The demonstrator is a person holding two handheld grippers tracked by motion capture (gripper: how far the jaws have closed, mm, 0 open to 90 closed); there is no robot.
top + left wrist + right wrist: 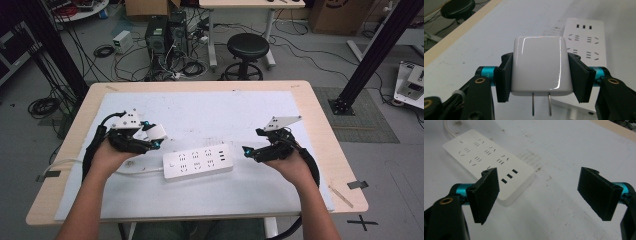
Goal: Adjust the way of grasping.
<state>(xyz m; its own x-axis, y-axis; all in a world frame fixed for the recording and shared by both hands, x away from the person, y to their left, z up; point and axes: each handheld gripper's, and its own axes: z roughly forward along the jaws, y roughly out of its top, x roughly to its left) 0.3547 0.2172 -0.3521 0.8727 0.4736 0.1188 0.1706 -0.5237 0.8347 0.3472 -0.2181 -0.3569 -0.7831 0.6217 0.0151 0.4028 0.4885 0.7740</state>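
Left claw (540, 72) clamped on charger (540, 66), prongs down; right claw (544, 195) apart, empty. Best lined up squarely above power strip (198, 161) sockets ahead, then pressed straight down.

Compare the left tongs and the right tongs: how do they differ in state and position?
The left tongs are shut on a white charger, prongs pointing down; the right tongs are open and hold nothing. The left tongs sit near the power strip at its cord end, the right tongs at its USB end. Both have black pads, and a hand holds each.
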